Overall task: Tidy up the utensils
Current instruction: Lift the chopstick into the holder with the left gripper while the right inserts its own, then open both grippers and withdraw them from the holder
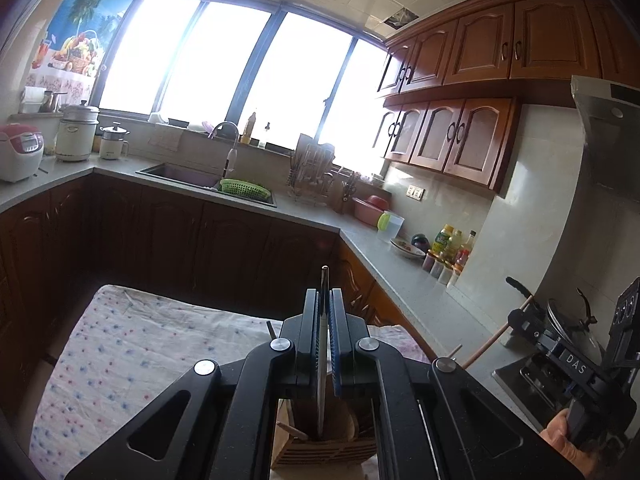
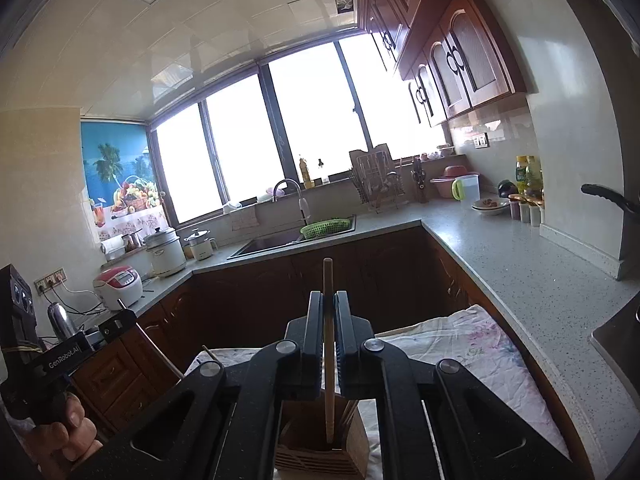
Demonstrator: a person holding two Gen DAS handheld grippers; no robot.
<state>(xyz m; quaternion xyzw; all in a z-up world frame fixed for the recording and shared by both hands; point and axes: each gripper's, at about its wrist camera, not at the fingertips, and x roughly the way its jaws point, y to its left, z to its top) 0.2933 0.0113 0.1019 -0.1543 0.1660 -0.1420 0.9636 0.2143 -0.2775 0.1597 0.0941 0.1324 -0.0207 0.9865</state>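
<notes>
I am holding a metal utensil [image 1: 322, 344] upright in my left tool [image 1: 325, 300], the jaws closing tight on its shaft, its lower end reaching down into the holder [image 1: 320, 450] below; I cannot tell whether it is a knife or a spoon handle. My right tool [image 2: 329, 304] is clamping a wooden stick [image 2: 329, 344] the same way, upright, its lower end standing inside the holder [image 2: 320, 456] too. The holder is a slatted wooden box sitting on a table covered by a dotted cloth [image 1: 132, 352], right under both tools. In the left view another wooden piece [image 1: 292, 431] is leaning in the holder, and my right tool [image 1: 516, 282] is showing at the right edge with the stick [image 1: 496, 338] slanting below it. In the right view my left hand [image 2: 66, 432] is gripping its handle at the lower left. Beyond the table, the counter [image 2: 520, 256] is running around to a sink [image 2: 272, 246] with a green basket [image 2: 325, 227].
</notes>
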